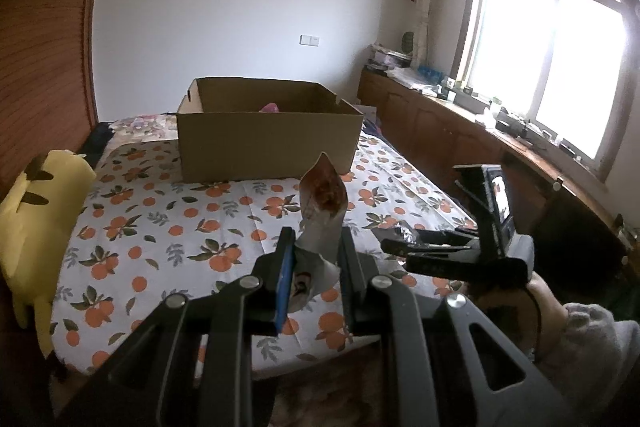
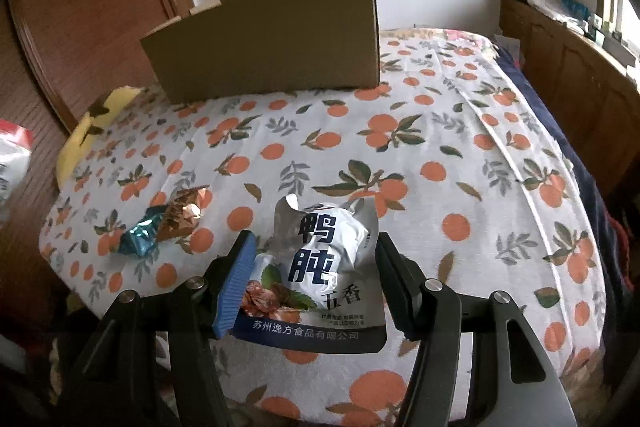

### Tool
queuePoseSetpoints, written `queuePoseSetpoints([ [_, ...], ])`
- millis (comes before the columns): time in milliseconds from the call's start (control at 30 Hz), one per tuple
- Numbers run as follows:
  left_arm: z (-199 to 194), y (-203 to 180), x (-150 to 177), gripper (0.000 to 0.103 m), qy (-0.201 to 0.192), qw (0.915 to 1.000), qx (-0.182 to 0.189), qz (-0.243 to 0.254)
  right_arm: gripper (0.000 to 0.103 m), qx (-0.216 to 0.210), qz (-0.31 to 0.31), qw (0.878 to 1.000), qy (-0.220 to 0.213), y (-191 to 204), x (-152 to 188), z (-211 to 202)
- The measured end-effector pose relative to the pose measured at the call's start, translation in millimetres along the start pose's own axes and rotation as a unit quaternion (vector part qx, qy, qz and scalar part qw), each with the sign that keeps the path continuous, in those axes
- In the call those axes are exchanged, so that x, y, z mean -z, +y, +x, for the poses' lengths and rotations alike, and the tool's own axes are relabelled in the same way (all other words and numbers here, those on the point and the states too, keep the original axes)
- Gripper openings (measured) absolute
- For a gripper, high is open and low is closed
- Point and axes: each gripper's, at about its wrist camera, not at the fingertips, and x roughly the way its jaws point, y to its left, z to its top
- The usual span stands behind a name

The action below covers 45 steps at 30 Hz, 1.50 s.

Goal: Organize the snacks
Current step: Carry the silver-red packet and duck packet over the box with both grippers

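A: Left tool point(image 1: 316, 247): we have a crumpled silver pouch point(image 1: 322, 211) pinched between the fingers, held upright above the bed point(image 1: 168, 227).

B: Right tool point(image 2: 316, 275): fingers apart, one on each side of the silver-white packet point(image 2: 324, 267). That packet lies flat on the bedspread near the front edge. We can't tell whether the blue pad point(image 2: 236, 283) touches it (looks close).

A: Box point(image 1: 268, 131) sits open at the far end of the bed, well apart from both tools. We see something pink point(image 1: 270, 107) inside, too small to identify.

B: Foil candy point(image 2: 168, 223), teal and copper wrapper, lies loose on the bed just left of the packet, not touching it.

A: Yellow plush point(image 1: 32, 219) is at the bed's left edge. The right tool point(image 1: 396, 247) also shows in our left view, low over the bed beside the pouch.
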Motion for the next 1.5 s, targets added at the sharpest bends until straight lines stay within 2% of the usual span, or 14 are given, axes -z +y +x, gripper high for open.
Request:
queuePoseSetpoints([
  [333, 14, 10, -8, 0.018, -0.003, 1.0000, -0.005, -0.006, 0.062, -0.010, -0.028, 0.999, -0.029, 11, -16, -35],
  [600, 33, 24, -46, 0.018, -0.012, 0.9998, -0.008, 0.013, 0.062, -0.009, -0.068, 0.996, -0.056, 18, -55, -60],
  [767, 58, 30, -86, 0.018, -0.027, 0.9986, -0.023, 0.039, 0.062, 0.002, -0.094, 0.993, -0.065, 21, -93, -54],
  [867, 76, 35, -111, 0.018, -0.024, 0.9986, -0.020, 0.043, 0.062, 0.007, -0.109, 0.991, -0.070, 22, -116, -49],
  [1000, 94, 40, -139, 0.018, -0.026, 0.9975, -0.028, 0.060, 0.062, 0.009, -0.110, 0.991, -0.073, 17, -145, -41],
  [1200, 122, 36, -164, 0.018, -0.018, 0.9927, -0.047, 0.109, 0.062, 0.008, -0.109, 0.991, -0.074, 13, -188, -21],
  [1333, 143, 43, -173, 0.018, -0.011, 0.9940, -0.035, 0.103, 0.062, 0.015, -0.114, 0.991, -0.068, 14, -207, -1],
  [1500, 165, 63, -175, 0.018, -0.006, 0.9976, -0.019, 0.066, 0.062, 0.013, -0.117, 0.991, -0.060, 15, -220, 30],
])
